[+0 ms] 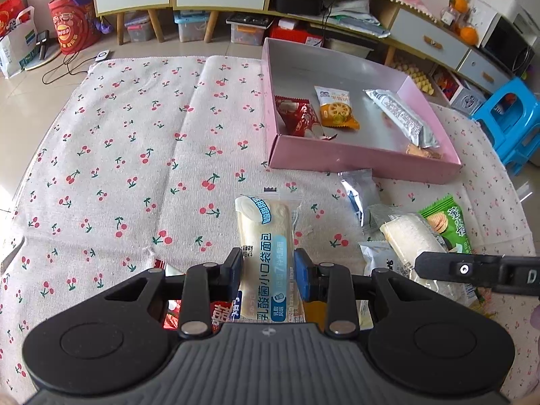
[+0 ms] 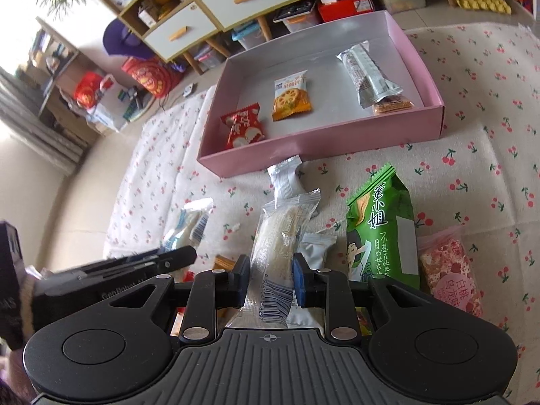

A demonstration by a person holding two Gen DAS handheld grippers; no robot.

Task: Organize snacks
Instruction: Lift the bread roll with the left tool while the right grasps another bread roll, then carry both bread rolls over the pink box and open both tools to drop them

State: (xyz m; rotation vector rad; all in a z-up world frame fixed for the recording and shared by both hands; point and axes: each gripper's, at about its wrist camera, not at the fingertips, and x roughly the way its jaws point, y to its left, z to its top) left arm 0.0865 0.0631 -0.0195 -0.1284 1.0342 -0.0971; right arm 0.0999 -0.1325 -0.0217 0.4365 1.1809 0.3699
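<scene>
Both grippers are clenched on soft, pillowy bread packs: the left gripper (image 1: 268, 270) on a white-and-blue bread bun pack (image 1: 265, 236), the right gripper (image 2: 269, 278) on a clear-wrapped bread roll (image 2: 278, 246). Both are above the counter's near edge, short of the pink box (image 1: 364, 158). The slick film could slide through the jaws, or the squashy bread deform, dropping either onto the cherry-print cloth (image 1: 135, 152).

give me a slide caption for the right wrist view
Right gripper shut on a clear-wrapped bread pack, pink box ahead.
</scene>
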